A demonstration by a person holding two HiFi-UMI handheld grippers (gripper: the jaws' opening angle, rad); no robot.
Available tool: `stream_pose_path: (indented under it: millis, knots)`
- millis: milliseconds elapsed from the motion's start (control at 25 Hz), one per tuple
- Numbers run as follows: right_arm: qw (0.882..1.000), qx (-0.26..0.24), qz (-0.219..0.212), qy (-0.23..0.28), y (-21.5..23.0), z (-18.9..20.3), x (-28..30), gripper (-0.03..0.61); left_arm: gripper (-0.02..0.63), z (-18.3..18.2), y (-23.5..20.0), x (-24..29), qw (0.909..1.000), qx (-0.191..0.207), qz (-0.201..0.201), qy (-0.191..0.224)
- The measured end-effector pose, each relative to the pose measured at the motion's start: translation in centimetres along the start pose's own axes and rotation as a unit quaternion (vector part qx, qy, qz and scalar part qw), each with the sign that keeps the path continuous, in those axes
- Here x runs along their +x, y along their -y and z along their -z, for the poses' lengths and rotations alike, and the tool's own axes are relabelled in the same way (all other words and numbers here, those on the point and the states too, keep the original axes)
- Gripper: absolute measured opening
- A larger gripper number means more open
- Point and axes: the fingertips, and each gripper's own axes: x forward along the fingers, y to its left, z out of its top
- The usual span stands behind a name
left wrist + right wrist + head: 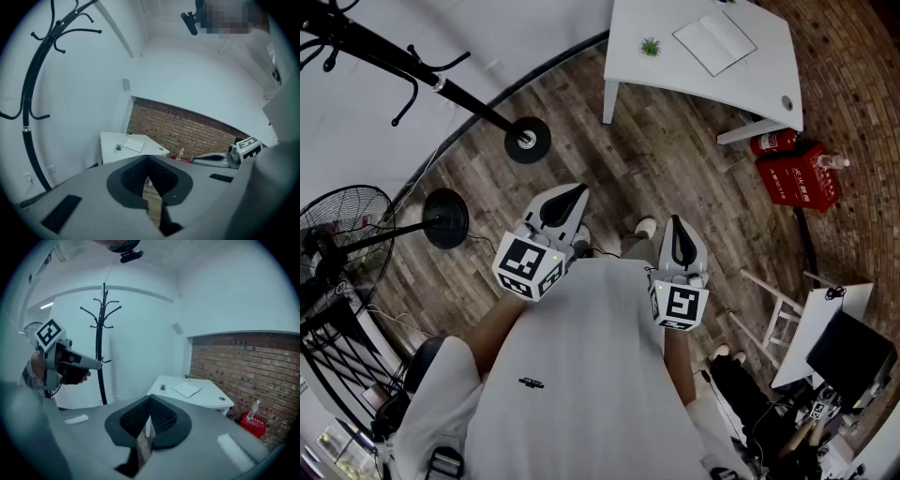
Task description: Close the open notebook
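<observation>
The open notebook (715,41) lies flat on a white table (759,80) at the far side of the room, next to a small green plant (651,46). Both grippers are held close to the person's body, far short of the table. My left gripper (571,195) is shut with nothing in it, and my right gripper (677,225) is shut and empty too. In the left gripper view the notebook (134,144) shows small beyond the closed jaws (147,158). The right gripper view has the notebook (187,390) past its jaws (150,398).
A black coat stand (441,84) with a round base (528,140) stands to the left on the wooden floor. A standing fan (347,234) is at the far left. Red fire-extinguisher gear (797,173) sits by the brick wall, right of the table. A desk with a monitor (848,352) is at the lower right.
</observation>
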Motion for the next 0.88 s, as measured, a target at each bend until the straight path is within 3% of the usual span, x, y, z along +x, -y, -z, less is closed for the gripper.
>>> stream_pose_path:
  millis: [240, 560, 880]
  knots:
    - [0.999, -0.006, 0.004, 0.035, 4.3, -2.3, -5.8, 0.012, 0.005, 0.4, 6.2, 0.3, 0.9999, -0.007, 0.008, 0.004]
    - [0.998, -0.015, -0.017, 0.055, 6.8, -3.1, -7.7, 0.012, 0.005, -0.9, 12.1, 2.1, 0.9998, 0.010, 0.014, 0.007]
    - [0.995, 0.028, -0.044, 0.087, 11.0, -2.8, -9.5, 0.012, 0.005, -1.0, 16.6, 4.4, 0.9997, 0.023, 0.000, 0.001]
